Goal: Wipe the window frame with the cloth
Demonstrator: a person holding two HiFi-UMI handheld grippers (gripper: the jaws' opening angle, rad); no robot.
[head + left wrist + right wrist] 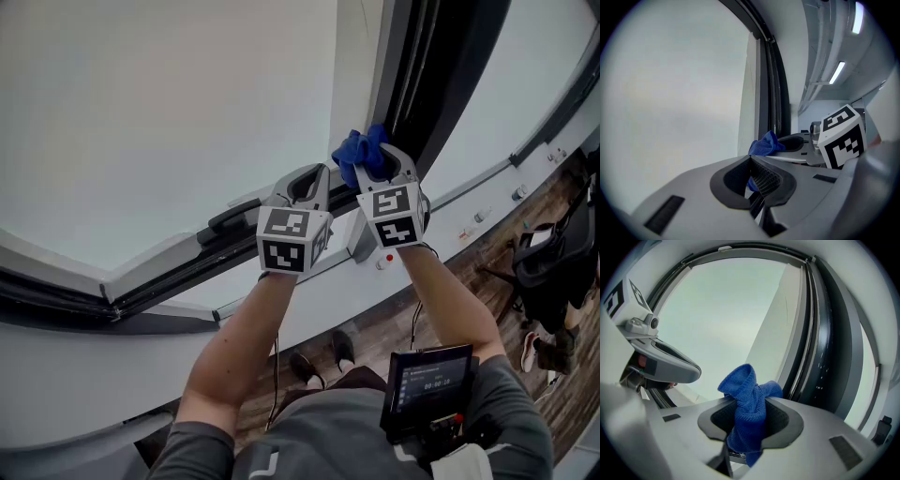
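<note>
Reaching up with both arms, the person stands close against a big window, and the dark window frame (424,84) runs upward just past the two tools. The right claw (377,165) is clamped tight on a blue cloth (361,150): in the right gripper view the cloth (747,401) is bunched between the two dark pads of the right claw (748,412), a knot of it sticking out in front and a tail hanging below. That bunch sits right at the edge of the window frame (825,348), where the pale upright strip meets the black channel; whether it actually presses on the frame I cannot tell. The left claw (307,184) is held just beside the right one, a little lower and to its left, close to the lower rail of the window. In the left gripper view the left claw (753,163) has its pads brought together with nothing gripped between them, and the cloth (764,144) shows beyond it, just past the tips. The marker cube (841,136) of the right tool fills the right side of that view. From above, the two marker cubes sit side by side, nearly touching. A small screen (429,382) hangs at the person's chest, and far below are dark shoes (319,358) on a wooden floor (487,253).
</note>
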